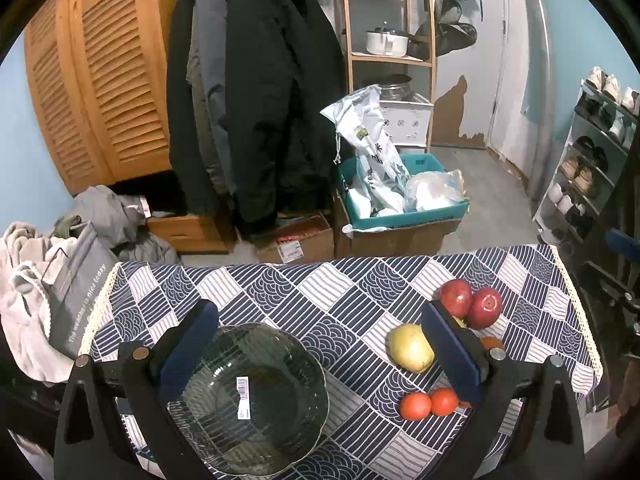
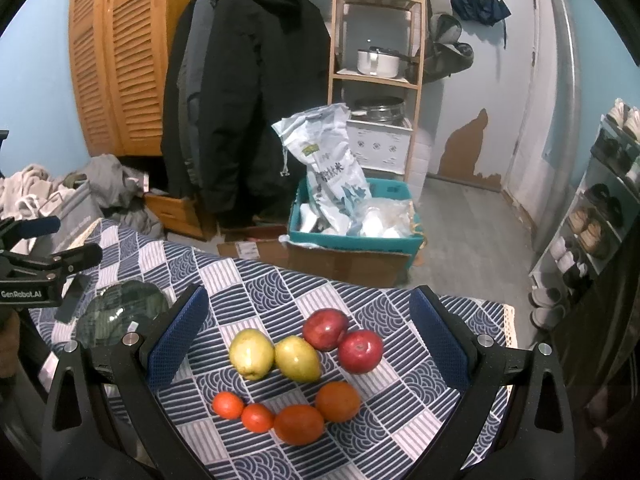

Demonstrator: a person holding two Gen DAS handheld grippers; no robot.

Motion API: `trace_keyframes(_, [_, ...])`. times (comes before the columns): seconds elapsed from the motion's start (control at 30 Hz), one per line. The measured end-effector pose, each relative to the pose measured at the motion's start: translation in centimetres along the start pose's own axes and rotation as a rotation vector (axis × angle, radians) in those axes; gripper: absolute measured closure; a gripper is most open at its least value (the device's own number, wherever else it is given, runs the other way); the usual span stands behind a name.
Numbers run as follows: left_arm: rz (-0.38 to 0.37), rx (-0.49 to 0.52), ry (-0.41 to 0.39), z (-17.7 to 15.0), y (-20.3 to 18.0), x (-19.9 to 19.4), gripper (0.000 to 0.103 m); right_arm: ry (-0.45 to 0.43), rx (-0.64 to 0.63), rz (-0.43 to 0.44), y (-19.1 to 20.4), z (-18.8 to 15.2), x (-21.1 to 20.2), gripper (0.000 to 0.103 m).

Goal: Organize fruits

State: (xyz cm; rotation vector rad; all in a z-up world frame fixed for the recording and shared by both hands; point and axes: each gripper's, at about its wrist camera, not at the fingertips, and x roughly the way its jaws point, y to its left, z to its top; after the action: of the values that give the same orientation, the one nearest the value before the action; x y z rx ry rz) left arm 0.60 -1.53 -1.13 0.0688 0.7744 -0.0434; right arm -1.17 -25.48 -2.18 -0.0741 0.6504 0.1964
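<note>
On the blue patterned tablecloth lie two red apples, two yellow pears and several oranges, grouped under my right gripper, which is open above them with nothing held. A ribbed glass bowl with a barcode sticker stands empty at the table's left. My left gripper is open above it, its left finger over the bowl's rim. In the left wrist view a pear, two apples and two small oranges lie to the right, partly hidden by the right finger.
The table's far edge drops to a floor crowded with cardboard boxes and a teal bin of bags. Coats hang behind, a wooden wardrobe at left, a shoe rack at right, laundry and a grey bag at the left.
</note>
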Motion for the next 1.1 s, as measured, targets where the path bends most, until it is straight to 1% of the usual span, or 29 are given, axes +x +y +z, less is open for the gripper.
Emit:
trace_keyframes(0.23, [0.004, 0.025, -0.001, 0.1, -0.8, 0.4, 0.001, 0.001, 0.000, -0.001, 0.0, 0.0, 0.0, 0.004])
trace_keyframes(0.33, [0.005, 0.040, 0.017, 0.0, -1.4, 1.3, 0.001, 0.024, 0.005, -0.010, -0.5, -0.2, 0.7, 0.004])
trace_keyframes(0.47, [-0.002, 0.056, 0.046, -0.5, -2.1, 2.5, 0.001, 0.080, 0.022, -0.015, -1.5, -1.2, 2.4, 0.004])
trace_keyframes(0.63, [-0.023, 0.074, 0.120, -1.4, -2.7, 4.9, 0.001, 0.160, 0.054, -0.026, -2.8, -2.1, 4.6, 0.004])
trace_keyframes(0.77, [-0.021, 0.085, 0.156, -1.9, -2.9, 6.3, 0.001, 0.228, 0.100, -0.019, -4.1, -3.0, 6.4, 0.004])
trace_keyframes(0.93, [-0.032, 0.099, 0.209, -2.6, -3.6, 8.2, 0.001, 0.311, 0.117, -0.033, -5.1, -4.8, 8.4, 0.004])
trace_keyframes(1.1, [-0.050, 0.109, 0.280, -3.6, -4.7, 10.4, 0.001, 0.405, 0.128, -0.019, -5.5, -6.8, 10.9, 0.004])
